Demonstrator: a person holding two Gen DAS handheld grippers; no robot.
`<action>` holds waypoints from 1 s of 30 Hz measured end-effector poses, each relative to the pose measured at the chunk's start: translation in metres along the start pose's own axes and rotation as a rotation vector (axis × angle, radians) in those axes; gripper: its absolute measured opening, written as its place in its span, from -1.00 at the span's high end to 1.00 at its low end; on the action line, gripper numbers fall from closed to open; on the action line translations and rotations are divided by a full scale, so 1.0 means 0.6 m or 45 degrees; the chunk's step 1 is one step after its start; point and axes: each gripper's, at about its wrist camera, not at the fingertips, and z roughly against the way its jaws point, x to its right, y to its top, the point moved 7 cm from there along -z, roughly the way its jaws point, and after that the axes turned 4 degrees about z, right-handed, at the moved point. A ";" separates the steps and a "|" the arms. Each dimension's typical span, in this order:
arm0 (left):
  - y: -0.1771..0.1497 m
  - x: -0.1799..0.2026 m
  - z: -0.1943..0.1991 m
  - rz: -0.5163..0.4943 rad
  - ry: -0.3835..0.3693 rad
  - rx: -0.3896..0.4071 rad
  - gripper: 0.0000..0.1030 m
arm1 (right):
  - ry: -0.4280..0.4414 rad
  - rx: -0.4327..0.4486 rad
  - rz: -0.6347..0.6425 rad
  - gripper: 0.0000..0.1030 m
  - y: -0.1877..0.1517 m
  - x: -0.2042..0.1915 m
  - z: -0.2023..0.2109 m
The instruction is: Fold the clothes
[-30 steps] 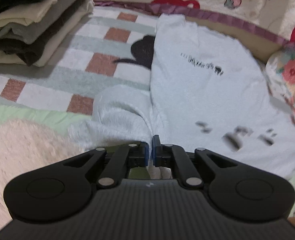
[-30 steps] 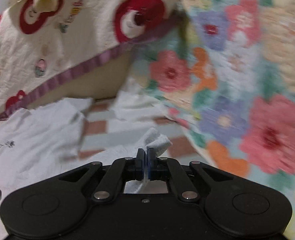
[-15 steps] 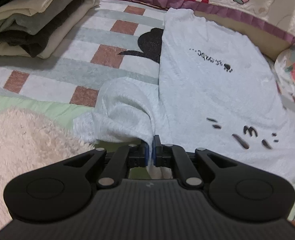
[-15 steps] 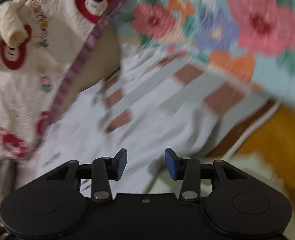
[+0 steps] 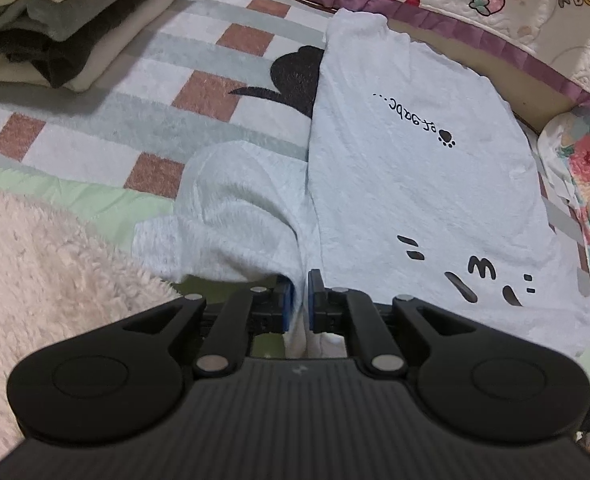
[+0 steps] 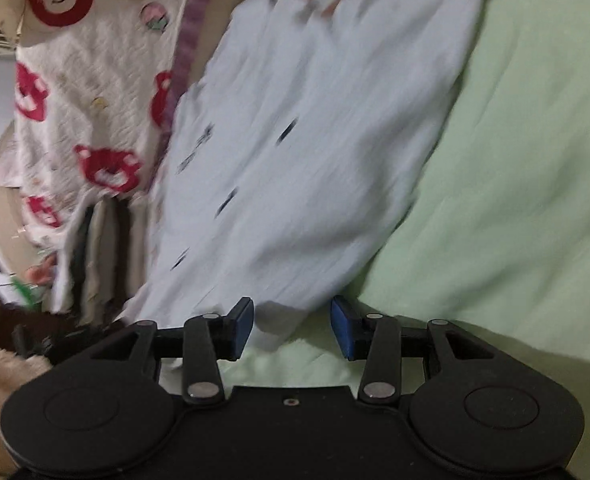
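So your left gripper (image 5: 300,296) is clamped tight on a pinch of the one pale blue t-shirt (image 5: 407,184), right at the near edge where the sleeve bunches up. Your right gripper (image 6: 291,325) has just been opening, its jaws now stand wide, and a corner of the shirt lies between them with neither pad pressing it. That shirt lies spread on the checked blanket (image 5: 143,120), one stack of folded clothes (image 5: 67,28) sitting beside it.

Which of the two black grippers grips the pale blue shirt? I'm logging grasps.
The left gripper: shut on the pale blue printed shirt. The right gripper is open.
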 end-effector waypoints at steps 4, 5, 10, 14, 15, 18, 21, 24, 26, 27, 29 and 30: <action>0.006 0.000 -0.011 0.047 -0.021 -0.024 0.77 | 0.013 0.059 -0.080 -0.10 -0.001 0.002 -0.026; 0.008 0.001 -0.012 0.065 -0.034 -0.027 0.68 | 0.016 0.076 -0.080 -0.10 -0.001 -0.001 -0.029; 0.007 0.006 -0.010 0.112 -0.069 -0.025 0.57 | 0.012 0.178 0.143 0.84 -0.003 -0.045 -0.020; 0.008 0.008 0.003 0.117 -0.100 -0.037 0.40 | -0.042 0.204 0.455 0.84 -0.019 -0.098 0.008; 0.008 0.010 0.004 0.118 -0.112 -0.039 0.35 | -0.084 0.193 0.526 0.84 -0.024 -0.106 0.012; 0.010 0.010 -0.008 0.112 -0.085 -0.056 0.30 | -0.223 0.137 0.435 0.84 -0.029 -0.060 0.000; 0.017 0.011 -0.030 0.065 -0.018 -0.075 0.19 | -0.161 0.146 0.319 0.73 -0.027 -0.056 -0.014; 0.026 0.008 -0.059 0.026 0.052 -0.093 0.11 | -0.116 0.170 0.249 0.10 -0.023 -0.057 -0.024; 0.027 -0.002 -0.086 0.049 0.065 -0.169 0.23 | -0.079 0.185 0.212 0.01 -0.020 -0.056 -0.034; 0.028 -0.003 -0.094 0.028 0.064 -0.193 0.70 | -0.061 0.193 0.194 0.01 -0.018 -0.055 -0.038; 0.031 -0.004 -0.099 -0.007 0.046 -0.214 0.95 | -0.012 0.216 0.184 0.81 -0.013 -0.061 -0.040; 0.038 0.001 -0.082 -0.050 0.042 -0.179 0.95 | 0.030 0.237 0.214 0.83 -0.007 -0.074 -0.032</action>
